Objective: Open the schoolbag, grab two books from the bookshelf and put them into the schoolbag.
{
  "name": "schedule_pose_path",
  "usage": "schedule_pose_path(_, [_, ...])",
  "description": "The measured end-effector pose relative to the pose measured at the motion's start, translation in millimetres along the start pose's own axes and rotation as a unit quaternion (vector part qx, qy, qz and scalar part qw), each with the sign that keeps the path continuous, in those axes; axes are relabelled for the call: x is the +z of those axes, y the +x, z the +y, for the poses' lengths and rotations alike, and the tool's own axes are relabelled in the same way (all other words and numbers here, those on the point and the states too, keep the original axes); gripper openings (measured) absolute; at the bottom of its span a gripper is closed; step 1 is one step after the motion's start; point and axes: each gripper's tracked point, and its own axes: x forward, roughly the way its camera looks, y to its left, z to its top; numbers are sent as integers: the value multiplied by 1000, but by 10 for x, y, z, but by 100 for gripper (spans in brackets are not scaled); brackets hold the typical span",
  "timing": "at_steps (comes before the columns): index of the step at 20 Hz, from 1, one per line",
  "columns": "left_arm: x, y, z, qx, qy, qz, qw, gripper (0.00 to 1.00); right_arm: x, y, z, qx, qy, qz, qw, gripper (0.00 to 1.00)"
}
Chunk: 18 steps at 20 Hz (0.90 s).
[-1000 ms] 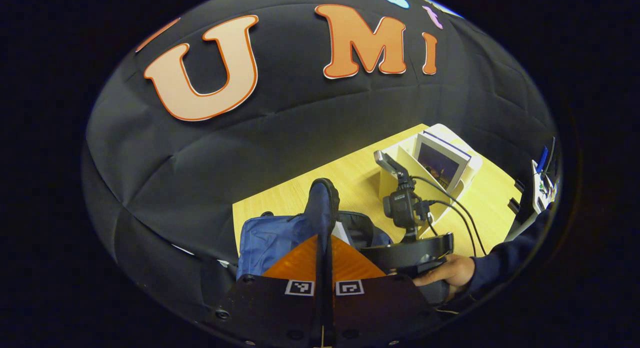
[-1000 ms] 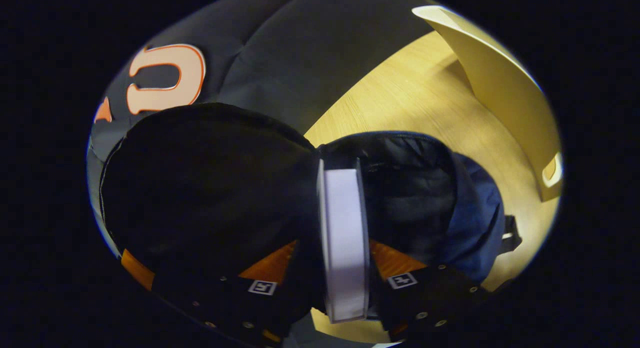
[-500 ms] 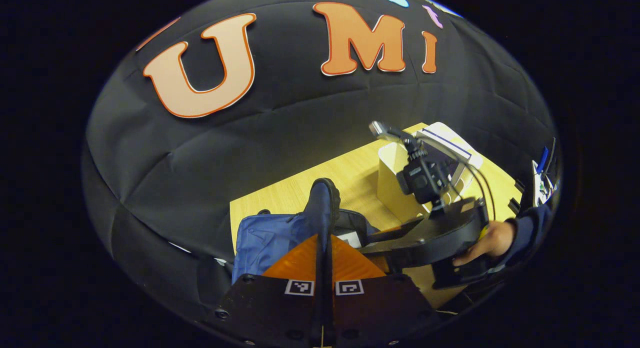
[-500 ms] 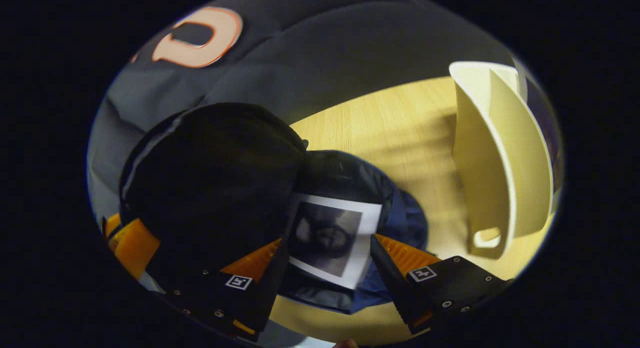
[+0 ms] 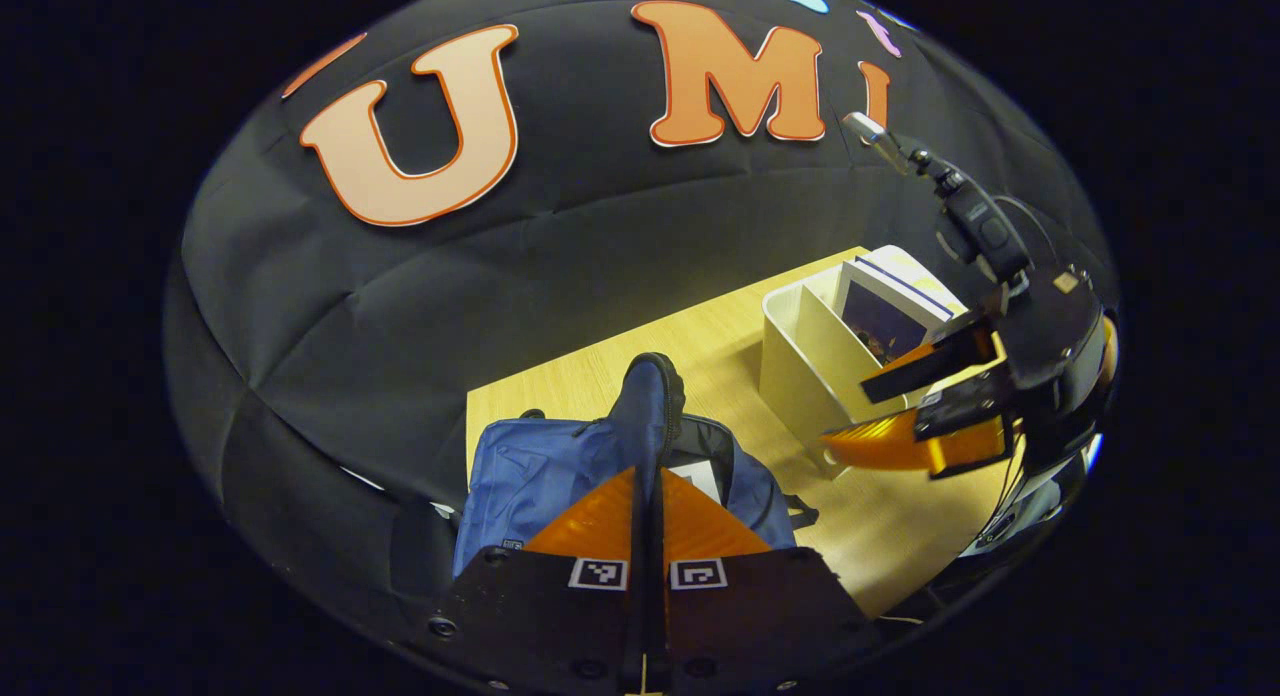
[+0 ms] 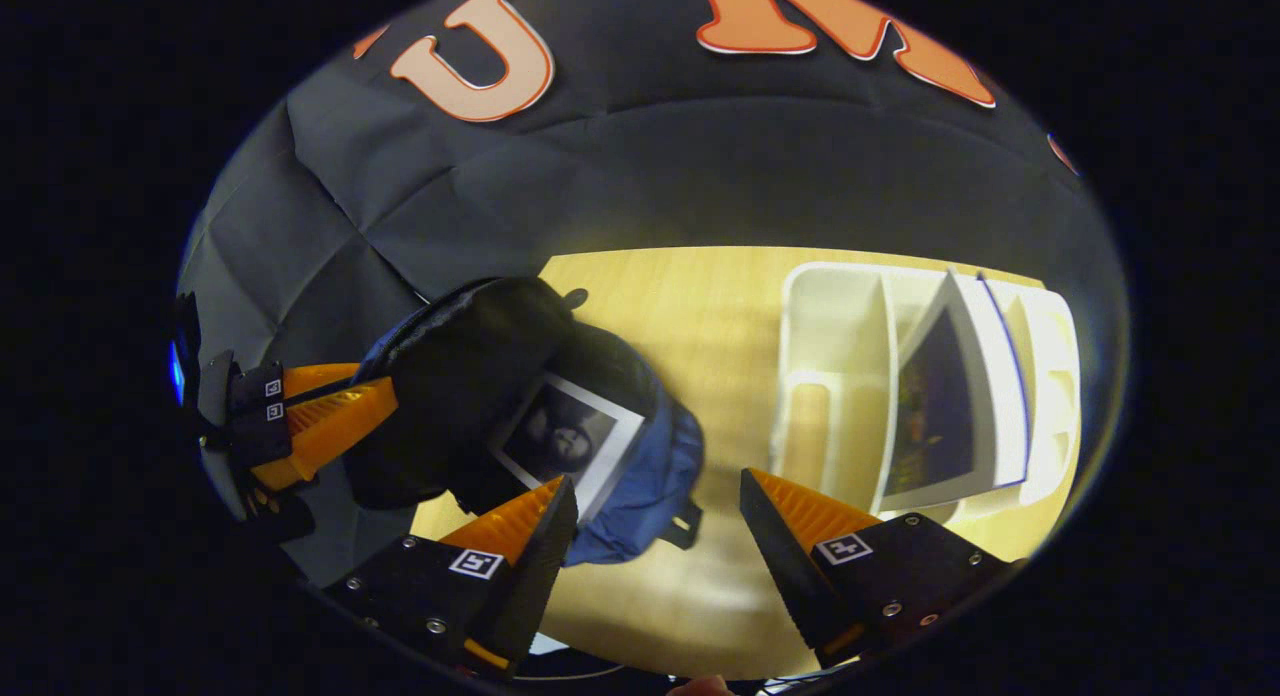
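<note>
L gripper [image 5: 648,446] clamped on schoolbag [image 6: 640,476] flap, 1st book [image 6: 565,441] inside. R gripper [image 6: 655,496] released; aim 2 o'clock, square jaws on 2nd book [image 6: 950,406] in bookshelf [image 6: 830,356].

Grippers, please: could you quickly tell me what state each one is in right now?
Left gripper: closed on the schoolbag flap, holding it open.
Right gripper: jaws open, empty, above the table.

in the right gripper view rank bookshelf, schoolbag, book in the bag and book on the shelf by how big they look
1. schoolbag and bookshelf, too alike to rank
2. book on the shelf
3. book in the bag, partly hidden
</note>
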Motion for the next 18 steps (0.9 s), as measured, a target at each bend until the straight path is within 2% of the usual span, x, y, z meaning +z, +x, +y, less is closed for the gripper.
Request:
schedule_pose_path(4, [-28, -6, -37, 2, -1, 3, 1000, 1, 114, -365, -297, -24, -27, 12, 999, 97])
schedule_pose_path(7, [-26, -20, -35, 4, 1, 5, 1000, 1, 174, -685, -298, 14, -26, 45, 999, 98])
schedule_pose_path(8, [-28, -15, -42, 2, 1, 6, 1000, 1, 232, -754, -404, 7, -23, 51, 998, 98])
schedule_pose_path(12, [-38, -9, -27, -1, 2, 5, 1000, 1, 541, -862, -1022, -59, -11, 65, 996, 97])
schedule_pose_path(15, [-47, 18, -33, -7, 1, 5, 1000, 1, 583, -673, -1389, -92, -1, 97, 991, 97])
schedule_pose_path(18, [-67, 25, -49, -11, 1, 6, 1000, 1, 483, -396, -1585, -111, 5, 142, 984, 97])
